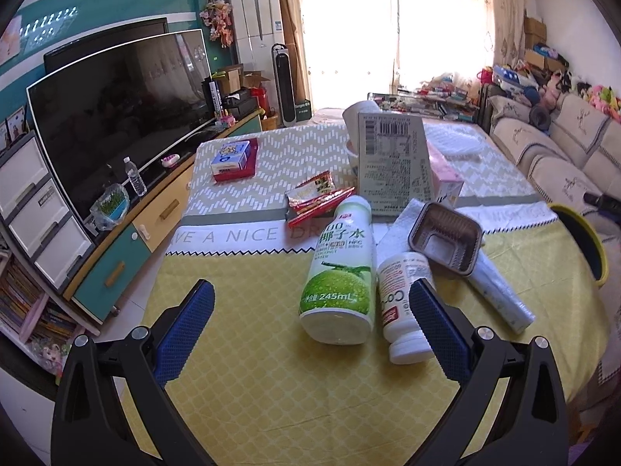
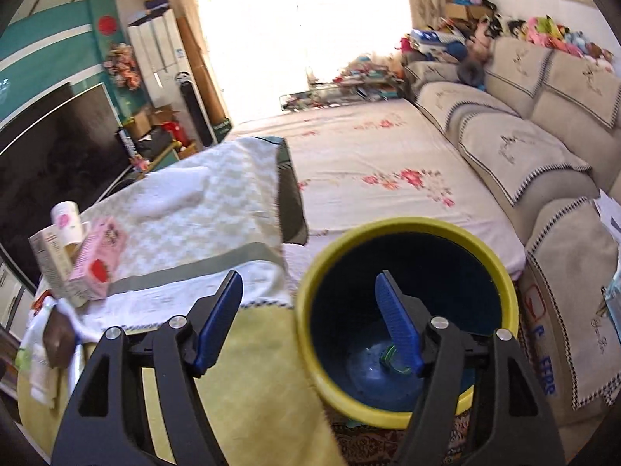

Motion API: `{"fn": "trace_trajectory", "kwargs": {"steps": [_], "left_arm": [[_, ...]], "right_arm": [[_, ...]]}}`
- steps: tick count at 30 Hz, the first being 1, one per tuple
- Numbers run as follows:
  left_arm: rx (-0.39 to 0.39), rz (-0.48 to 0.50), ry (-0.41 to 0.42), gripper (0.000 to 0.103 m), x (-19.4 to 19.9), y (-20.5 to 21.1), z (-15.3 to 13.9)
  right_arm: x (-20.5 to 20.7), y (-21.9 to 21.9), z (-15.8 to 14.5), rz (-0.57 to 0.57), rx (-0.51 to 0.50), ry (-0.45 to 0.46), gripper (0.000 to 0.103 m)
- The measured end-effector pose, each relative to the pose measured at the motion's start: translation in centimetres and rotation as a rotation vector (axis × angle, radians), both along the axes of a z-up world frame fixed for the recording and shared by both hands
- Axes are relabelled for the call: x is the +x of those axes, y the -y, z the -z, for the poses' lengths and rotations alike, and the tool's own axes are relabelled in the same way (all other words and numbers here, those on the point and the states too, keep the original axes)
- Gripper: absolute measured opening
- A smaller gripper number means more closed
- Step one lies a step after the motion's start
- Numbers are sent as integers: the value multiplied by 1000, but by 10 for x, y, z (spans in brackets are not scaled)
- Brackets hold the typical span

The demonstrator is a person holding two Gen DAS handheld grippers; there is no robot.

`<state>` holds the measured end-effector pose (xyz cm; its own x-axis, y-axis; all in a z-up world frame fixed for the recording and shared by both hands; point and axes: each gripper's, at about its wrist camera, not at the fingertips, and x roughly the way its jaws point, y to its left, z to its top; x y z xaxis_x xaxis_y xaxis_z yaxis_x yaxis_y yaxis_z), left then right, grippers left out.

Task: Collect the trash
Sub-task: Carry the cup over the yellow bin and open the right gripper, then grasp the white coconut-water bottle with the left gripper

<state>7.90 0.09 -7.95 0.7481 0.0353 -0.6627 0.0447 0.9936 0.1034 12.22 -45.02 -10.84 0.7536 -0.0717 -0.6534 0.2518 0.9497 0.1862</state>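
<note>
- The left gripper (image 1: 310, 303), with blue ribbed pads, hovers spread wide over the yellow-patterned tablecloth (image 1: 248, 396) — nothing between its fingers.
- Two plastic bottles lie on their sides just ahead of it: one white bottle with a green coconut label (image 1: 338, 275) and, touching its right flank, one smaller white bottle with red print (image 1: 403, 303). The left gripper's right pad overlaps the smaller bottle in view; whether it touches it cannot be told.
- One brown rectangular plastic tray (image 1: 446, 239) rests tilted on a white paper towel (image 1: 403, 219) and on one white rolled tube (image 1: 500, 295).
- Red snack wrappers (image 1: 316, 198) lie behind the bottles; how many cannot be told.
- One pale carton with a barcode (image 1: 394, 163) stands upright, one pink box (image 1: 446, 176) beside it and one white cup (image 1: 359, 114) behind.
- One red-and-blue box (image 1: 233, 159) sits well apart, towards the far left of the table.
- The right gripper (image 2: 308, 299) is also released and empty — its right finger over the mouth of the one yellow-rimmed, dark blue bin (image 2: 310, 353), its left finger over the table edge.
- One small green item (image 2: 392, 361) lies in the bin's bottom.
</note>
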Motion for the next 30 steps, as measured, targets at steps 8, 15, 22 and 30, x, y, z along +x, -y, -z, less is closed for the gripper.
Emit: {"fn": "trace_trajectory", "kwargs": {"steps": [8, 15, 22, 30], "left_arm": [[-5, 63, -71, 99, 32, 1, 19], [-9, 74, -116, 95, 50, 0, 30], [-30, 86, -183, 81, 64, -1, 48], [-111, 81, -217, 72, 70, -8, 64]], "right_arm": [[-8, -25, -16, -63, 19, 15, 69], [-8, -24, -14, -64, 34, 14, 69], [-6, -27, -9, -81, 45, 7, 69], [-4, -30, -5, -91, 51, 0, 69]]}}
